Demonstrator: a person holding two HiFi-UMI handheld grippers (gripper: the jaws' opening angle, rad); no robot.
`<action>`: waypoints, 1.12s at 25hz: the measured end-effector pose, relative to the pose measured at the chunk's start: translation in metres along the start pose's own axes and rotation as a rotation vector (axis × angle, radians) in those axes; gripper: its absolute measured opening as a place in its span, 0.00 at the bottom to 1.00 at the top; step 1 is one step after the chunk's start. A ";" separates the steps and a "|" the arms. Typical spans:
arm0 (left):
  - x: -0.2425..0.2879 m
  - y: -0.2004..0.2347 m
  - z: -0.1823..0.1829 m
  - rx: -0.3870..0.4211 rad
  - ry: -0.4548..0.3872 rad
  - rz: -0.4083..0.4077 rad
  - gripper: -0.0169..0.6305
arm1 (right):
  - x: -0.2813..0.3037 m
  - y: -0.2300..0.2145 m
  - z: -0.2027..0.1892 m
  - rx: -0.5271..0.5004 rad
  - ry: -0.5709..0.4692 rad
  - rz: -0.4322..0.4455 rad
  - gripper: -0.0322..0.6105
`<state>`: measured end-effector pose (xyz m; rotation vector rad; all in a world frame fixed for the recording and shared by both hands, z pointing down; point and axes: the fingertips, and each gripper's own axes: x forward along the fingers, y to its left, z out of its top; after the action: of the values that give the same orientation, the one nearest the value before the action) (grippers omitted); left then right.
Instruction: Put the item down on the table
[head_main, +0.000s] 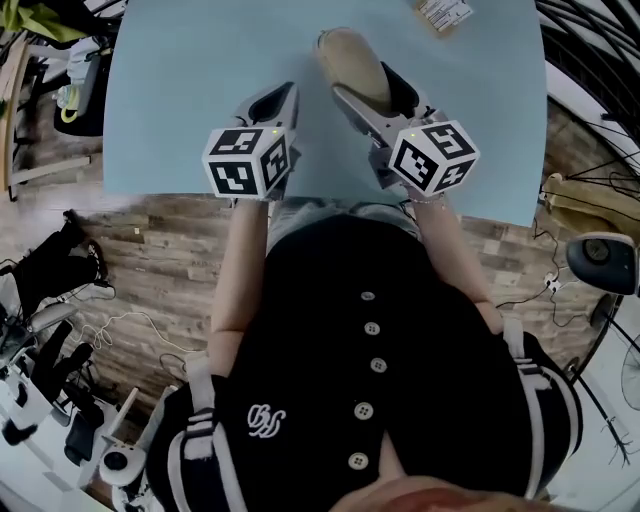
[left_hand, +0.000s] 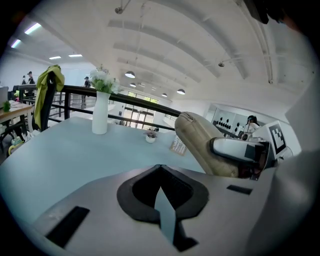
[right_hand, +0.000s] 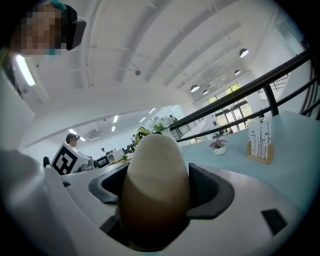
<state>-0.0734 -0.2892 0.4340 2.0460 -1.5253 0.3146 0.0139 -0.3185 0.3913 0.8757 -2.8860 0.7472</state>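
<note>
**Beige pouch held in the right claw over the blue surface**

The right claw (head_main: 366, 86) is clamped on a beige, rounded, soft-looking pouch (head_main: 352, 58), which sticks out past the jaws above the pale blue surface (head_main: 190, 80). From the left gripper view the pouch (left_hand: 199, 139) slants upward at its far end; whether any part touches the surface cannot be told. The left claw (head_main: 286, 92) sits just beside it, jaws closed together with nothing between them. A white vase of flowers (left_hand: 100, 113) stands well apart.
</note>
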 end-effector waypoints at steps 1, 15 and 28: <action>0.002 0.001 0.001 0.000 0.004 0.001 0.04 | 0.002 -0.002 -0.001 -0.001 0.005 0.000 0.64; 0.019 0.022 -0.001 -0.015 0.060 -0.031 0.04 | 0.023 -0.021 -0.003 -0.020 0.053 -0.042 0.64; 0.010 0.030 -0.022 -0.062 0.088 -0.123 0.04 | 0.035 -0.016 -0.009 -0.048 0.088 -0.105 0.64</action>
<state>-0.0950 -0.2904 0.4660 2.0400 -1.3341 0.3010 -0.0079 -0.3440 0.4125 0.9545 -2.7451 0.6863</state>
